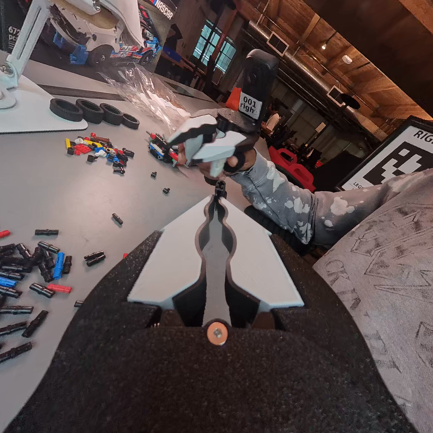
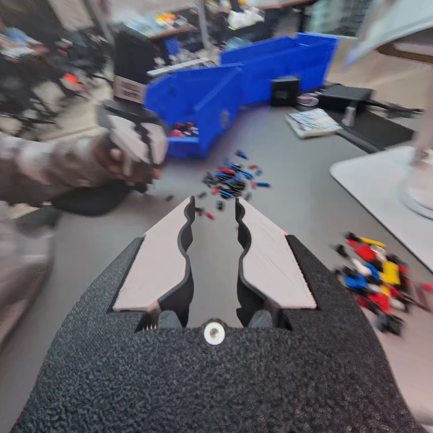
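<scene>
**Left claw pinches a pin, right claw gapes**

Now my left gripper point(image 1: 219, 198) is clamped on a small black connector pin point(image 1: 220, 187), held up off the grey table point(image 1: 70, 194) — just below my right gripper point(image 1: 187, 150). My right gripper point(image 2: 214, 203) stands wide, holding nothing, aimed at a scatter of black, blue and red pins point(image 2: 234, 180) — blue bins point(image 2: 210, 98) beyond.

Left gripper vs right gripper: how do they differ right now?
The left gripper has its jaws shut on a small black connector piece; the right gripper has its jaws apart and holds nothing. Left is raised above the grey table; right points at the loose pin pile. Both share white fingers on black textured bodies.
</scene>
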